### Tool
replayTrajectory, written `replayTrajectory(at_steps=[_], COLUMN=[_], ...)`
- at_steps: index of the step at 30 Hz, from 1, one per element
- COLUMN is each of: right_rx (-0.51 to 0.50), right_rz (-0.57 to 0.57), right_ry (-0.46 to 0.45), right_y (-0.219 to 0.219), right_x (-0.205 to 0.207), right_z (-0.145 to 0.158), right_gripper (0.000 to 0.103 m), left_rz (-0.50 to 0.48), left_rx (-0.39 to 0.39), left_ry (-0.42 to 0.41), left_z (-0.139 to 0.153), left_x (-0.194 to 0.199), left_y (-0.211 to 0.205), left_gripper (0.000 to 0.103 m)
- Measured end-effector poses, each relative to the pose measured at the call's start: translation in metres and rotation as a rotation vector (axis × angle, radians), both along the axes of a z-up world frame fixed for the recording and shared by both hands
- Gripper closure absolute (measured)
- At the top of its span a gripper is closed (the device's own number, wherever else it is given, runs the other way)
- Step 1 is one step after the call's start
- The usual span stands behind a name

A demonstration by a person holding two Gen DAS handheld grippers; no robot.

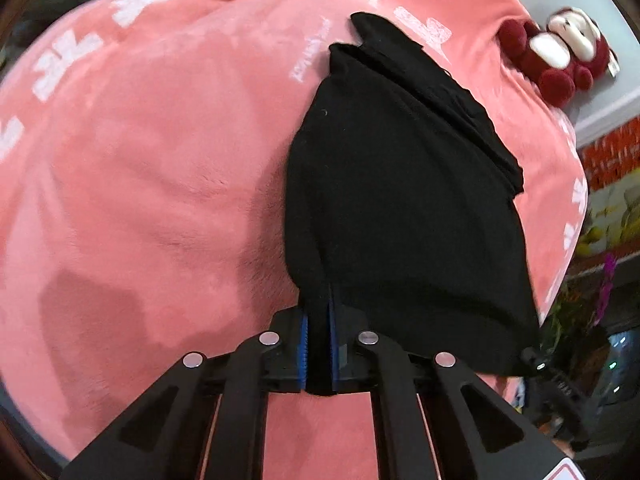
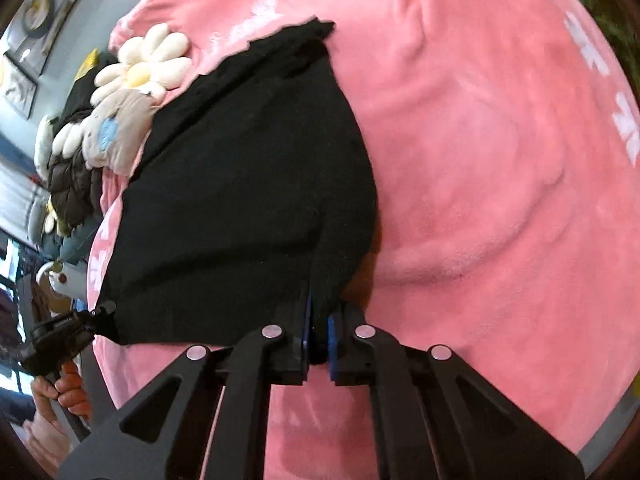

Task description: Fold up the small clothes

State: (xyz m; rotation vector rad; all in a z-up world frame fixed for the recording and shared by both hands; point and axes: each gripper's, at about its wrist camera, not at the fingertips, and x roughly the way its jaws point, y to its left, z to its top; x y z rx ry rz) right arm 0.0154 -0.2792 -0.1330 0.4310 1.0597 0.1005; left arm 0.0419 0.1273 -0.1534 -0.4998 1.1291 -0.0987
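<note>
Left gripper (image 1: 319, 344): jaws clamped together on a pinch of the black garment (image 1: 400, 208); the cloth fills the narrow slot between the blue pads (image 1: 304, 344) and rises out of it.
Right gripper (image 2: 319, 336): jaws likewise closed on the black garment (image 2: 248, 200), a fold of cloth squeezed between its blue pads (image 2: 331, 340).
Where each grip sits: the left gripper has the near left corner of the garment, the right gripper the near right corner; each gripper shows in the other's view at the opposite near corner of the cloth.
Hand: in the right wrist view, fingers of the person's left hand (image 2: 66, 392) wrap the handle under the left gripper at the near left.
Black garment: spread from the two pinched corners away toward the far side, lying on the pink blanket (image 1: 160, 152); its far end shows a folded band and a narrow tip, with a wavy hem visible in the right wrist view.
Pink blanket: plush, with white printed marks, wrinkled to the right of the garment; it covers nearly all the surface in both views.
Far left of garment: a daisy-shaped cushion (image 2: 144, 68) with white petals and a yellow centre, touching a grey one with a blue patch beside the garment's edge.
Far right of garment: a red and white plush toy (image 1: 560, 56) lying at the blanket's edge, well apart from the garment.
Background: framed pictures (image 2: 44, 12) on a pale wall, far left in the right wrist view.
</note>
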Motion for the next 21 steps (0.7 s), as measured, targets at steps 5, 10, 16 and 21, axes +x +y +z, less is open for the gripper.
replayTrajectory(at_steps=[5,10,16,21], right_rx=[-0.03,-0.036,-0.057,-0.045], right_rz=[0.007,0.056,0.029,-0.007], right_ry=[0.017,0.017,0.059,0.063], right_y=[-0.008,-0.001,0.0,-0.005], right_x=[-0.016,-0.02,-0.01,0.001], right_z=[0.003,0.0,-0.015,-0.024], right_gripper=[0.098,0.095,0.036,0.032], left_rz=[-0.058,-0.081,0.054,0.11], left_rx=[0.063,0.094,-0.025,-0.044], left_ry=[0.013,0.029,0.073,0.102], left_z=[0.011,0.01,-0.004,-0.02], left_x=[-0.021,-0.033,-0.025,-0.007], left_y=[0.0,0.001,0.018,0.019], left_gripper=[0.099,0.091,0.035,0.031])
